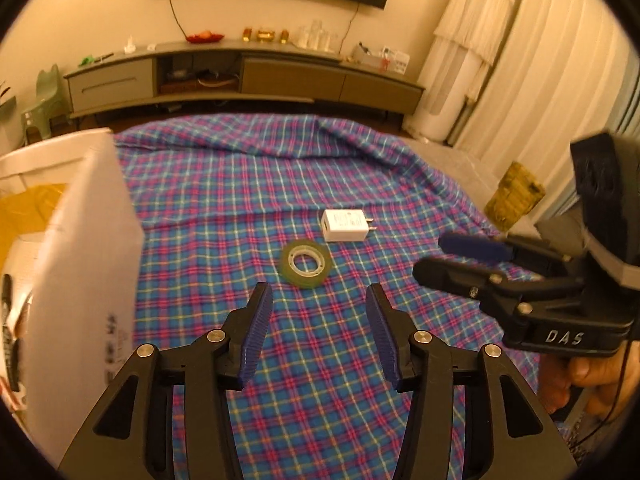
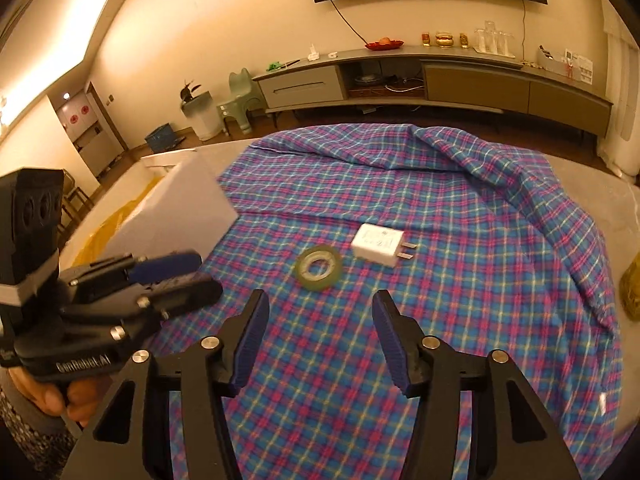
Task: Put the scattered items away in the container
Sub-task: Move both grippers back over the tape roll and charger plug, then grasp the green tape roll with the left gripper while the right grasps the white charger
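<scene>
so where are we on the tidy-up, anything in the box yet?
Done: unclear; the white box shows dark items at its near end, hard to identify. In hand: nothing; left gripper and right gripper are both open and empty. Left: the tape roll and white charger lie apart on the plaid cloth.

A plaid cloth (image 1: 304, 184) covers the table. At 12 o'clock beyond it, a long low cabinet (image 2: 440, 80) stands against the wall, carrying a red dish (image 2: 384, 44) and glasses (image 2: 493, 40). A green chair (image 2: 240, 98) sits at 11 o'clock, white curtains (image 1: 532, 72) at 2 o'clock.
</scene>
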The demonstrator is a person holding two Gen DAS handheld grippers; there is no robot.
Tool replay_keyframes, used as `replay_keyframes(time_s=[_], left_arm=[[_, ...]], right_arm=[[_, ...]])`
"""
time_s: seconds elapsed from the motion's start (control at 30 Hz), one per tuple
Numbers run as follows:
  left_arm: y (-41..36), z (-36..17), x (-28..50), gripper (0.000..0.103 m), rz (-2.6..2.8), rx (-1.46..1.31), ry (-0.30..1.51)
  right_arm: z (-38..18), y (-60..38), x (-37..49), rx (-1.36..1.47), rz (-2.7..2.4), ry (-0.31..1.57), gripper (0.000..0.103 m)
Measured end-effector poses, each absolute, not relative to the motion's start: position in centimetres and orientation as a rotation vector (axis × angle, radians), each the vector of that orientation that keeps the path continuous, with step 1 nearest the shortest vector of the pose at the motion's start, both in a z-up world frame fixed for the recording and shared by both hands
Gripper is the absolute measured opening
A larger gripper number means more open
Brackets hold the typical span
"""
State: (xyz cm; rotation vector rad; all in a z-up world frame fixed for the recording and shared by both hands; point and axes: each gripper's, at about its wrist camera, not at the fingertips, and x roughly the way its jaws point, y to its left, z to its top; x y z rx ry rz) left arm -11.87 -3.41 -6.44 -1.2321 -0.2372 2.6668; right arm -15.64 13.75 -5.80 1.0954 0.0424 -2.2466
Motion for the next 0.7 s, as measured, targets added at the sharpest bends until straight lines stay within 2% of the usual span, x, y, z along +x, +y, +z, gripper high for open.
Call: replay_keyframes(time_s=[0.37, 0.7], left_arm=[[-0.7, -10.6, -17.3, 0.054, 2.647, -1.356, -0.108], [-0.1, -12.6, -18.7, 0.057, 2.684, -1.365, 0.000]], right_arm=[[-8.5, 10.3, -21.6, 1.114, -2.165, 0.439, 0.057], [-11.6, 7.7, -24.7, 1.118, -2.022, 0.651, 0.057]])
